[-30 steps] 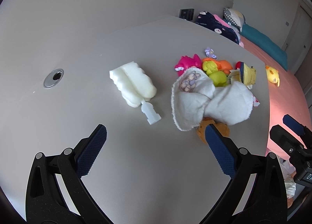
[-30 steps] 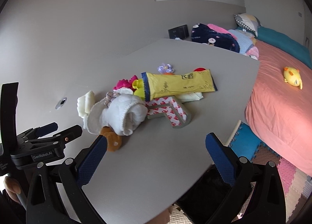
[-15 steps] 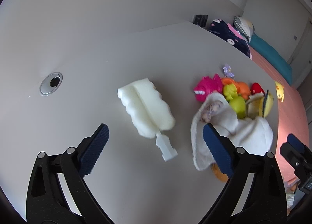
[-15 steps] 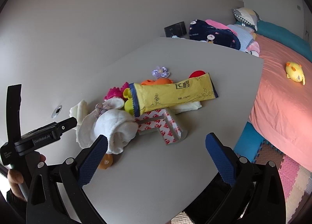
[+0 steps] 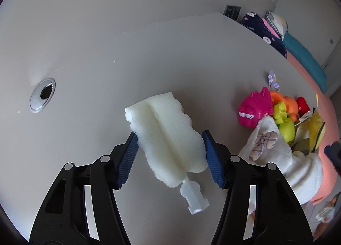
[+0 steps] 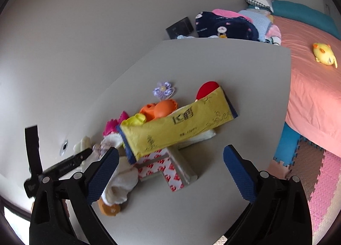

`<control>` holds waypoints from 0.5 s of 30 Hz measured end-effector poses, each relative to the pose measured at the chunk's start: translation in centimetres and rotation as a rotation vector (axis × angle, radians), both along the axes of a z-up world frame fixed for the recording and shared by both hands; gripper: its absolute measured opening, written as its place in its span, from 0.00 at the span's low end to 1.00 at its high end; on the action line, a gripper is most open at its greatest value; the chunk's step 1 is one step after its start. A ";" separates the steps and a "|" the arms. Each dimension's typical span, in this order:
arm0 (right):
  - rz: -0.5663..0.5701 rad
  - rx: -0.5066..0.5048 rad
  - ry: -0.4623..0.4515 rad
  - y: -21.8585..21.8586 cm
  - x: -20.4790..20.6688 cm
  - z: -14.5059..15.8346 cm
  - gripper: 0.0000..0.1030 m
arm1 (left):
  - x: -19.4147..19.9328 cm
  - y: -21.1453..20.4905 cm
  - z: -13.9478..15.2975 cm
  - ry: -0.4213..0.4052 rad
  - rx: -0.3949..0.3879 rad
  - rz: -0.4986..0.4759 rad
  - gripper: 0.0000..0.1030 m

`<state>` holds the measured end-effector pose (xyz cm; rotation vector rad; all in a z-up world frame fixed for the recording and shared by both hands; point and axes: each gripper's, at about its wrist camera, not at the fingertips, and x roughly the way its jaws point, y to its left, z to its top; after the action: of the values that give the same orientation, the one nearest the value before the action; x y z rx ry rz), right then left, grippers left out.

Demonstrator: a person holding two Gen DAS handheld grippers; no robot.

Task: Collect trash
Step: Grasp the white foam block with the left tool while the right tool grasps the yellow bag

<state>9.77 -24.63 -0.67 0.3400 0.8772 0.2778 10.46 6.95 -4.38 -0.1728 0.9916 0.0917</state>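
One white sponge brush head (image 5: pixel 168 138) lies on the grey table (image 5: pixel 127 57), well in from the edges and apart from the heap of things near the table's right edge. It is a soft, porous foam block with wavy sides and a groove down its middle, ending in a short translucent plastic stub (image 5: pixel 195 194) that points toward the camera.

The left gripper (image 5: pixel 170 159) tilts steeply down over it, its two black arms tipped with ribbed blue pads (image 5: pixel 127 159). The jaws are closing with the foam between them; the left pad touches the foam's edge and the right one sits just beside it, with no squeeze visible.

One round metal-rimmed hole (image 5: pixel 42 96) is set in the table toward its left side.

The heap holds one pink toy with a cartoon face (image 5: pixel 254 110), one orange toy (image 5: pixel 285 102), one lime-green toy (image 5: pixel 286 127), one red piece (image 5: pixel 302 104), one small lilac fabric flower (image 6: pixel 163 89), one fluffy white cloth (image 5: pixel 277 151), one long yellow paper packet with blue ends (image 6: pixel 179 129), one L-shaped wrapper printed red and white (image 6: pixel 168 170) and one brown round piece (image 6: pixel 109 208) at the table's near edge.

The right gripper (image 6: pixel 170 172) angles down over the near edge, its two blue pads spread wide and holding nothing.
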 end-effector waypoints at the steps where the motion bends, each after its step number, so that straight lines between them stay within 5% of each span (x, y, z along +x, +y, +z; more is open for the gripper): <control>1: -0.019 0.011 0.004 -0.1 0.3 0.0 0.96 | 0.2 0.1 -0.1 -0.002 0.004 0.000 0.55; 7: -0.154 0.081 0.087 -0.8 2.7 -0.4 0.95 | 0.5 -0.1 -0.3 0.003 0.085 -0.021 0.53; 9: -0.185 0.099 0.106 -1.0 3.3 -0.5 0.89 | 0.3 -0.1 -0.4 -0.003 0.106 -0.022 0.53; 12: -0.210 0.088 0.143 -0.9 4.2 -0.9 0.68 | 0.0 0.3 -0.3 -0.010 0.087 -0.010 0.53; 15: -0.215 0.110 0.188 -1.0 4.8 -1.4 0.65 | 0.0 0.1 -0.3 -0.006 0.100 -0.013 0.53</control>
<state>14.59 -25.66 -2.11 0.5654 1.0032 0.0956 10.48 7.07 -4.66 -0.0751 0.9801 0.1282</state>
